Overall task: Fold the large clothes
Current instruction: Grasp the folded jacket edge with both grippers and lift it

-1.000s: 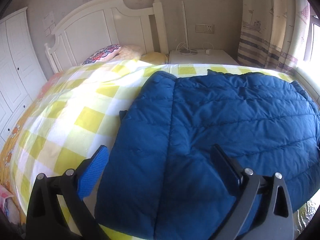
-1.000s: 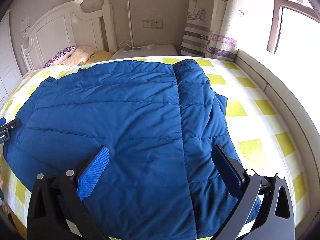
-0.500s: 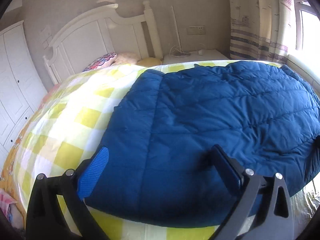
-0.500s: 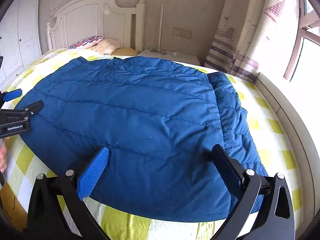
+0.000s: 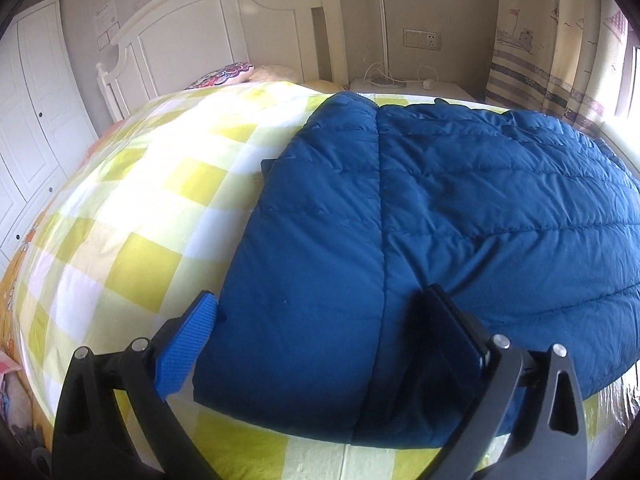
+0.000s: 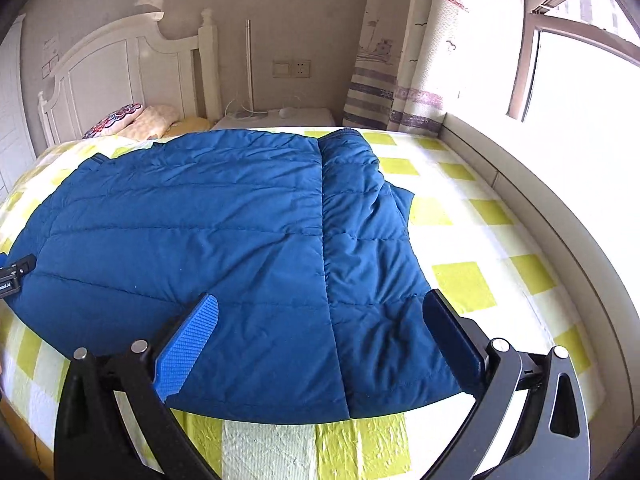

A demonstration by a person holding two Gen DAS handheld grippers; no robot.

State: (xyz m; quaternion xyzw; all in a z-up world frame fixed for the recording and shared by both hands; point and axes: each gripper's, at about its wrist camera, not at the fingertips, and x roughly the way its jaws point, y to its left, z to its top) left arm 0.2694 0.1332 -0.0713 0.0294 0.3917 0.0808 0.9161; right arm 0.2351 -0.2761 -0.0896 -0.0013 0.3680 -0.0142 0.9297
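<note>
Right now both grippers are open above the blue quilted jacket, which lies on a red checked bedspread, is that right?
Not quite: the bedspread is yellow and white checked, as the right wrist view shows. The left gripper and right gripper are open above the blue quilted jacket.

Both tools look alike. The left gripper point(image 5: 320, 328) has two black plastic arms shaped like open triangles, each with a cut-out slot and two round silver screws near the top. Its left finger point(image 5: 186, 344) carries a bright blue pad with a fine ribbed texture; its right finger point(image 5: 454, 332) shows a dark edge. The right gripper point(image 6: 322, 330) has the same black frame, silver screws and a blue ribbed pad point(image 6: 188, 346). At the far left of the right view, a black part bears small white lettering, too small to read.
</note>
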